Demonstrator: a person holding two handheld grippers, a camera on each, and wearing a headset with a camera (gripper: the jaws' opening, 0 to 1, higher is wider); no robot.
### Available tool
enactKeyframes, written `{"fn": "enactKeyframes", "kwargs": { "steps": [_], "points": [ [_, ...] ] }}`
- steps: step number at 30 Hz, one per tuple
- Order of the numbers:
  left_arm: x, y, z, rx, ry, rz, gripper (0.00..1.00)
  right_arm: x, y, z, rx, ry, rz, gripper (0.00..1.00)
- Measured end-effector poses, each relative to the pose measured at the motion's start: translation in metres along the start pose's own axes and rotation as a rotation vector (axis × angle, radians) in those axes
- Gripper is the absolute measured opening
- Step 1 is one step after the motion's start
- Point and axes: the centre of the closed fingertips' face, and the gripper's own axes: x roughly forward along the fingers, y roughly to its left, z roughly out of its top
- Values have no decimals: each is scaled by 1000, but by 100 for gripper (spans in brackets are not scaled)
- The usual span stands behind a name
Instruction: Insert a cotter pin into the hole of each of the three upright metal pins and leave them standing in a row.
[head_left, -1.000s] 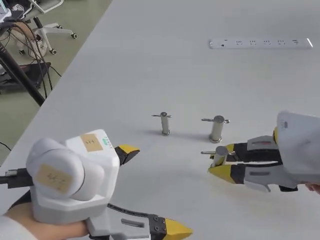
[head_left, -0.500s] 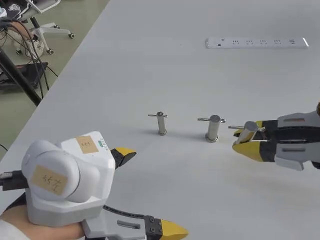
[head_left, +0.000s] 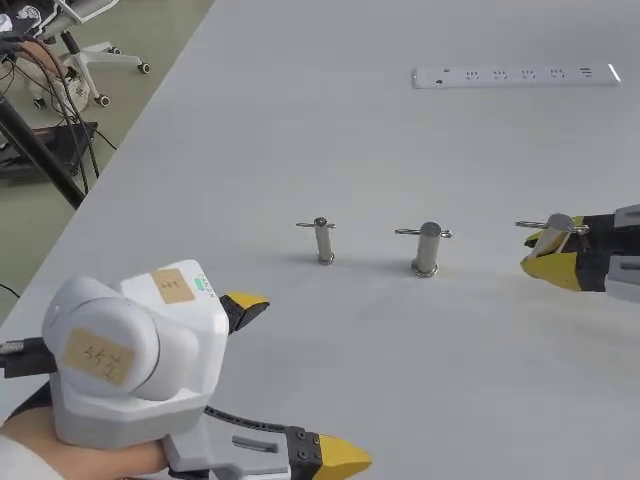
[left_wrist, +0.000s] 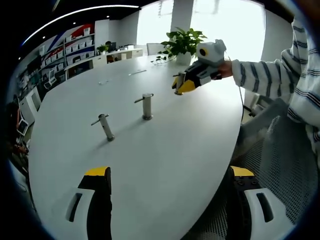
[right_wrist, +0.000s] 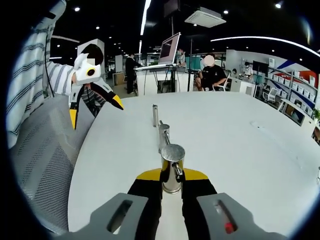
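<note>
Across a wide white table, the left tongs hang empty, jaws spread wide, at the near edge. The right tongs clamp a tilted metal pin at the right end of the row, in line with the upright middle pin and left pin. A cotter pin crosses each pin's top.

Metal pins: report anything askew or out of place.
The third metal pin leans, clamped in the right gripper's shut jaws at the right end of the line, not standing free. The left pin and middle pin stand upright, cotter pins through their tops. Nothing else looks odd.
</note>
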Motion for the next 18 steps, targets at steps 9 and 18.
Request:
{"fn": "enactKeyframes", "kwargs": {
  "steps": [9,18],
  "points": [
    [1,-4,-1,-1,8,-7,95,2,-1,-4,28,-30,49,8],
    [2,-9,-3,-14,13,-12,94,14,-3,-9,18,-29,80,8]
  ]
}}
